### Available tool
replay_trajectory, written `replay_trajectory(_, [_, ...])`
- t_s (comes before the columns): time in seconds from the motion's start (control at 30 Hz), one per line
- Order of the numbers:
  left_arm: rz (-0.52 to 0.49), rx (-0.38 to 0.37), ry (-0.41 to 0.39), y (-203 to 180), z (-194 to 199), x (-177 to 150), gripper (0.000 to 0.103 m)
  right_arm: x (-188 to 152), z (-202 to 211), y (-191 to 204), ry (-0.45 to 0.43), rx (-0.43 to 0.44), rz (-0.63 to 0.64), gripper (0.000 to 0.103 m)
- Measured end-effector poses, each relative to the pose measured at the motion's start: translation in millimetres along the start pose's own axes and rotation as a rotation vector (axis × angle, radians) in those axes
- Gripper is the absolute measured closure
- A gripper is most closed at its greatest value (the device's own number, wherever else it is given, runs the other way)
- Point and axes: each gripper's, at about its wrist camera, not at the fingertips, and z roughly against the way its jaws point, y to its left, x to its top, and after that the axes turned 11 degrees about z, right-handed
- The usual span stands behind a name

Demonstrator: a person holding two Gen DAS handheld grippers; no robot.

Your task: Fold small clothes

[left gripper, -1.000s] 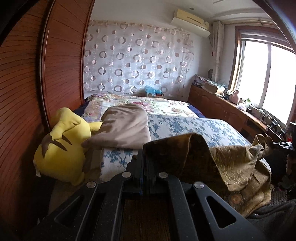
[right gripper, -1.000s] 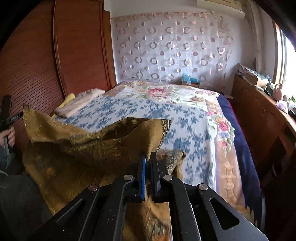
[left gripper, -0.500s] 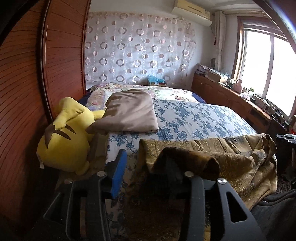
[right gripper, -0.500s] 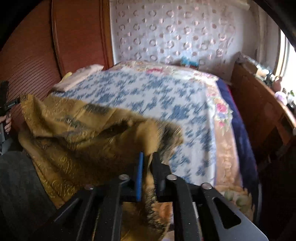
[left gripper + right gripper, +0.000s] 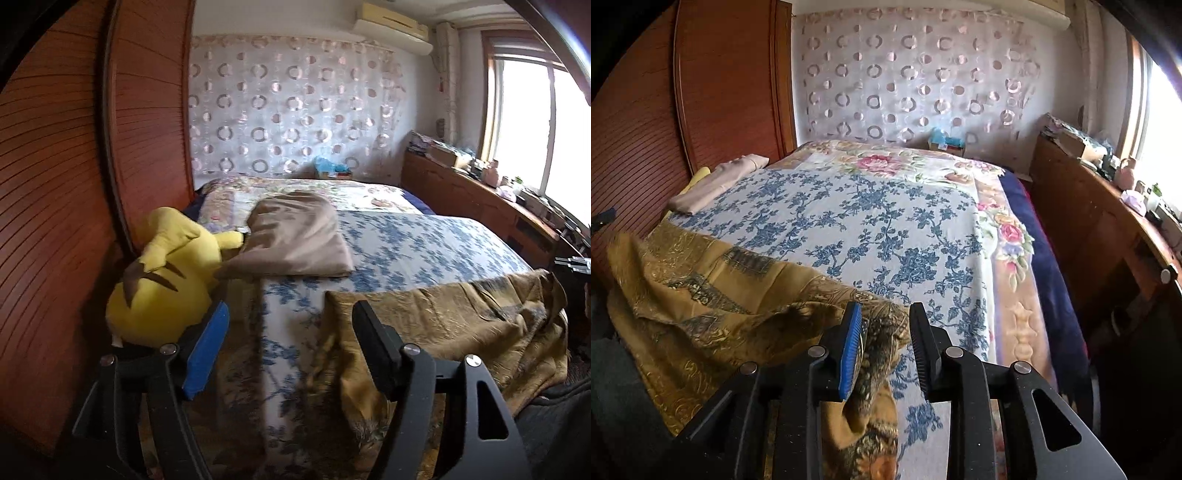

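A golden-brown patterned cloth (image 5: 443, 317) lies spread along the near edge of the bed (image 5: 424, 251). In the left wrist view my left gripper (image 5: 291, 310) has its jaws wide and still opening. Nothing is between them, and the cloth's left corner lies just behind the right finger (image 5: 373, 343). In the right wrist view the cloth (image 5: 720, 295) is rumpled, and its right corner hangs loose between the jaws of my right gripper (image 5: 885, 308). Those jaws are parting, and the cloth leans only on the blue pad (image 5: 851, 347).
A yellow plush toy (image 5: 162, 291) lies at the bed's left side by a folded beige cloth (image 5: 299, 240). A red-brown wooden wardrobe (image 5: 55, 184) stands at the left. A long wooden cabinet (image 5: 1089, 221) with small items runs under the window at the right.
Both grippers went from shut on the golden cloth's raised corners to apart. The cloth dropped from a lifted tent shape down onto the bed's near edge.
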Motion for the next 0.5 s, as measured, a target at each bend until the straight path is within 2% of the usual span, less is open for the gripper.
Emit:
replay_trajectory(0.13, [-0.005,0.012,-0.001,2.2,-13.8,10.7,0.033,-4.9,-11.6,-8.2,0.009,0.008,-0.023,0.061])
replay_trajectory(0.33, [-0.033,-0.029,0.045,-10.8,-53.8,22.5,0.033,-2.9,-34.9,-14.7,0.05,0.013,-0.045,0.059])
replay_trajectory(0.5, [-0.067,-0.051,0.126,-25.6,-90.9,20.5,0.033,-4.5,-46.6,-17.1,0.074,0.022,-0.051,0.058])
